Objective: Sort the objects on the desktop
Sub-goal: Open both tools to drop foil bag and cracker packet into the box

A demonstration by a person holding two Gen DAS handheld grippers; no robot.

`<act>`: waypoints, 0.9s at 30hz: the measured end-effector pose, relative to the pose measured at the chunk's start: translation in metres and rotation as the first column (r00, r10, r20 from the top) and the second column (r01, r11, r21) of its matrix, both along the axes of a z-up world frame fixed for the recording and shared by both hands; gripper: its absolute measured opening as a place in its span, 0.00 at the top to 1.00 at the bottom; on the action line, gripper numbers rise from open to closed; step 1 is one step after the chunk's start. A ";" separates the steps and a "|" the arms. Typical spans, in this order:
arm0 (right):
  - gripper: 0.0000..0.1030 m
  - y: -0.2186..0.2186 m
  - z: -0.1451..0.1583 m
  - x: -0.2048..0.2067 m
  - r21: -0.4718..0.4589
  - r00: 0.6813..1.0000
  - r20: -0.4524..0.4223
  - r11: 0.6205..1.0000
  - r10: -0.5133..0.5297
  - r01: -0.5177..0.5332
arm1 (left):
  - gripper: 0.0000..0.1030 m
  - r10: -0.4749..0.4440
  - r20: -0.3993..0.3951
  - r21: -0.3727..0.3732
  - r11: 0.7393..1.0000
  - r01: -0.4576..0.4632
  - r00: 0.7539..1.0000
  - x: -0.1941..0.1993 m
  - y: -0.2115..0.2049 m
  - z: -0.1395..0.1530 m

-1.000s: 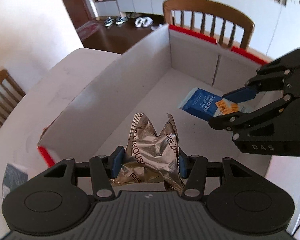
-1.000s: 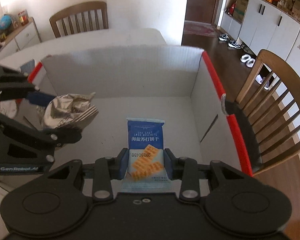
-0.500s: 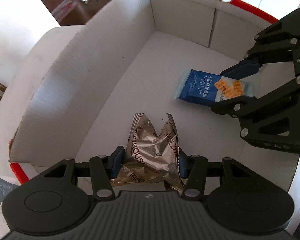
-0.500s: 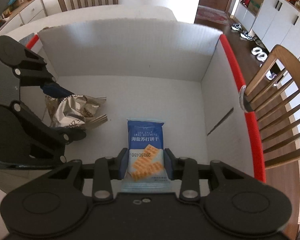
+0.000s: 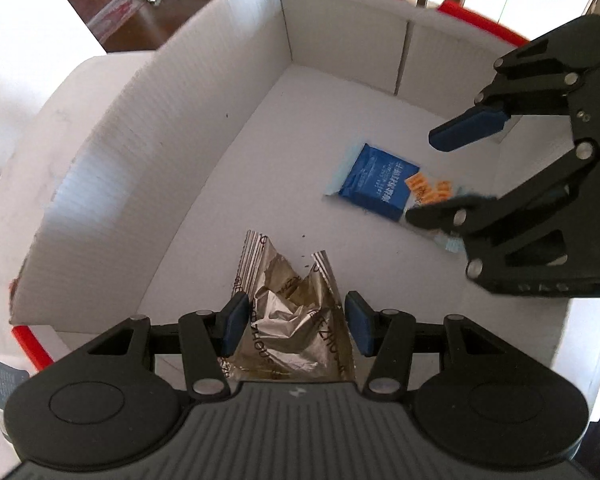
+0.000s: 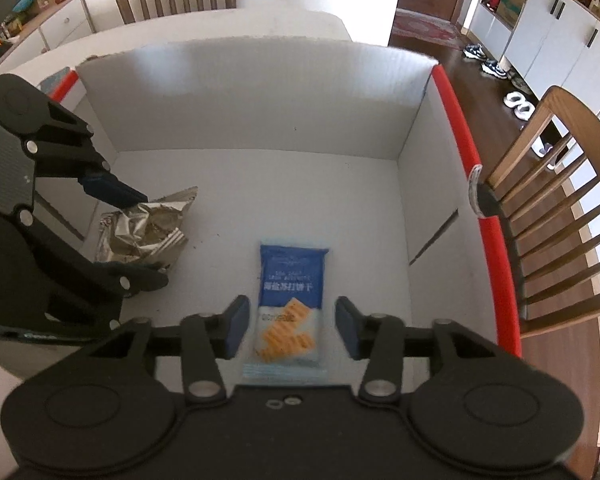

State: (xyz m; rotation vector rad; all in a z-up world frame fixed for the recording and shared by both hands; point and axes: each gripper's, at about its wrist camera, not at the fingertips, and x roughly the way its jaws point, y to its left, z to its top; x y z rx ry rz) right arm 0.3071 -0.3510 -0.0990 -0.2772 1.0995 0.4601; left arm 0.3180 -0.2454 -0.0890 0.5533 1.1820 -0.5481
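- Right gripper [image 6: 289,326]: jaws have just opened; the blue cracker packet [image 6: 290,306] lies free between them on the white box [image 6: 252,92] floor.
- Left gripper [image 5: 296,326] straddles the crumpled foil wrapper [image 5: 290,330]; whether its pads press it, I cannot tell.

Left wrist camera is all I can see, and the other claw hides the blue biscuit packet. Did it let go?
Observer: Yes. The right claw has just opened; the blue biscuit packet lies between its pads, a gap on both sides.
Operator: Is it lying flat?
Observer: Yes, flat on the white box floor, its whole length showing.
Operator: What's past the table?
Observer: A white sideboard with jars on top.
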 end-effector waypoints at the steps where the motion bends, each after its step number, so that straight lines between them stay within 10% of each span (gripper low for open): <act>1: 0.40 -0.002 0.003 0.000 0.008 1.000 0.002 1.000 -0.002 0.002 | 0.48 -0.002 0.012 -0.009 1.000 0.002 1.000 -0.003 0.002 0.004; 27: 0.33 -0.006 0.071 -0.047 0.127 0.993 0.109 0.991 0.035 -0.049 | 0.43 0.167 0.211 -0.238 0.965 -0.115 0.963 -0.073 0.029 0.073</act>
